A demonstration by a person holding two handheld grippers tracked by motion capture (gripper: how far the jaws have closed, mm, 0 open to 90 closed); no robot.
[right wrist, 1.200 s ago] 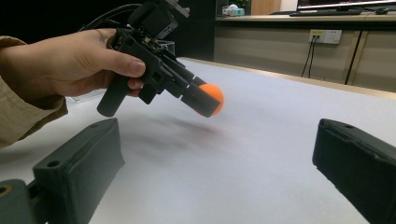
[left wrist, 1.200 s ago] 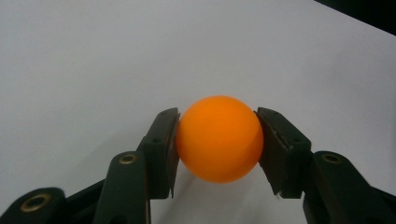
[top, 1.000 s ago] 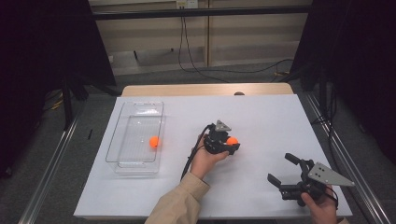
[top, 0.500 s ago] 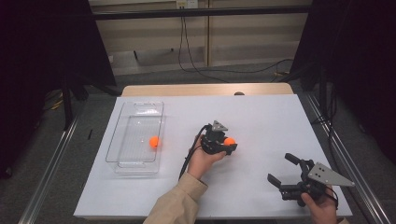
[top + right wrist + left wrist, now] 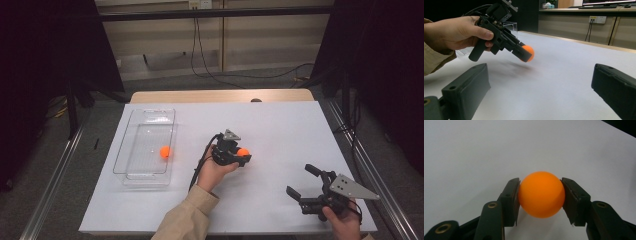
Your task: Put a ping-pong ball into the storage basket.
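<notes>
Left tongs clamped on one orange ball, pads pressing both sides, ball held just above the white counter near its middle. Right tongs jaws wide apart, nothing between them, low over the counter's near right corner. Count: two orange balls total, the second ball lying inside the clear tray on the left side of the counter. One tray. Two tongs.
</notes>
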